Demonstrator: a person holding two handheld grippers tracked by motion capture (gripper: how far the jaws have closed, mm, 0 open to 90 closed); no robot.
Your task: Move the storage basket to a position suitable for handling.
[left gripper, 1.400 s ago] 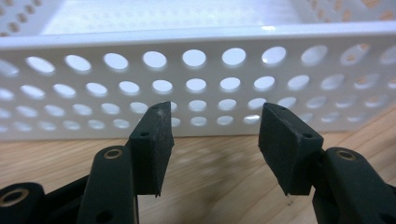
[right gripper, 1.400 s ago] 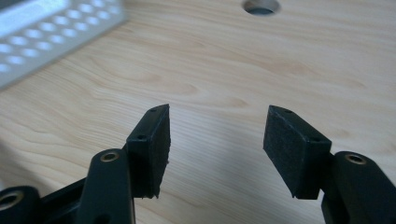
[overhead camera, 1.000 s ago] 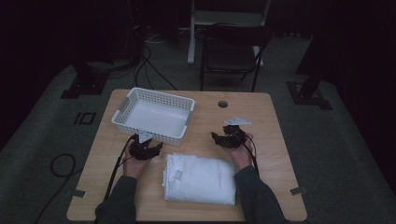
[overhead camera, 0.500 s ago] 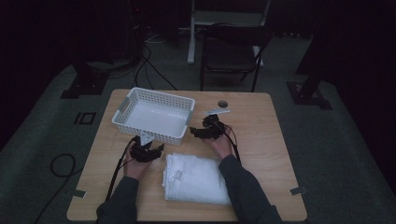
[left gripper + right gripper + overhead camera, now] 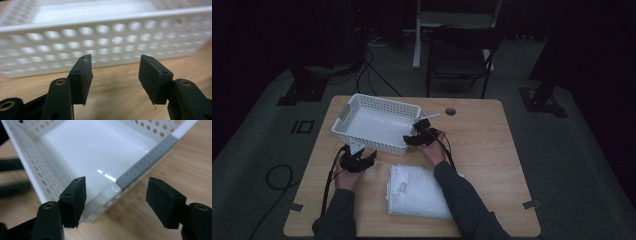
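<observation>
straddling the basket (image 5: 75,155) corner, right gripper (image 5: 116,195) open

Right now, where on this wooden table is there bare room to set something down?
The right part of the wooden table, from the small round hole down past the folded white cloth, is bare. The near left corner is also free. It is crowded in the middle, where the white perforated plastic basket, both tools and the cloth sit close.

A folded white towel (image 5: 422,192) is lying on the wooden table (image 5: 482,145), just behind and between the left gripper (image 5: 362,159) and the right gripper (image 5: 414,137). A dark chair (image 5: 459,55) is standing well beyond both grippers. A cable loop (image 5: 274,177) is lying on the floor left of the left gripper.
</observation>
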